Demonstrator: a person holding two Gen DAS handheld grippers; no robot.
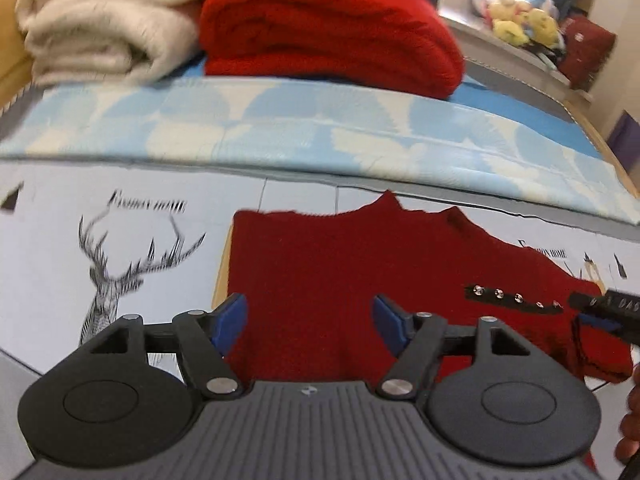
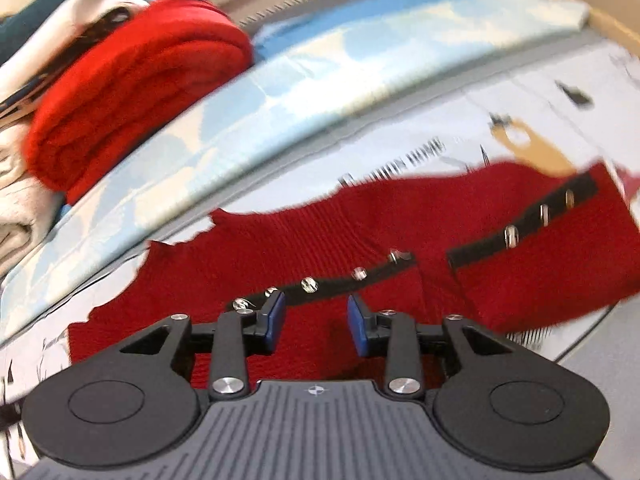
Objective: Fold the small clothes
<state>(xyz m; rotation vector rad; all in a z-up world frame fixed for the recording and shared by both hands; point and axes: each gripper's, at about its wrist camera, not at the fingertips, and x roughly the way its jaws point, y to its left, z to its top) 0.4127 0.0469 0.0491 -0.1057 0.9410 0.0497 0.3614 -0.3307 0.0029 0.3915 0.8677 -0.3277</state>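
A small dark red knit garment [image 1: 344, 264] with black bands studded with silver beads [image 1: 516, 298] lies flat on a printed sheet. My left gripper [image 1: 308, 326] is open and empty, low over the garment's near left part. In the right wrist view the same garment [image 2: 328, 232] spreads across the middle, with a studded black band [image 2: 332, 280] just past my right gripper [image 2: 316, 326], which is open and empty over the near edge. The right gripper's tip also shows at the right edge of the left wrist view [image 1: 608, 312].
A folded bright red sweater [image 1: 328, 28] and a folded cream blanket [image 1: 108, 24] are stacked behind on a light blue patterned mat [image 1: 280, 128]. The sheet has a deer print [image 1: 120, 272]. Stuffed toys [image 1: 520, 20] sit far right at the back.
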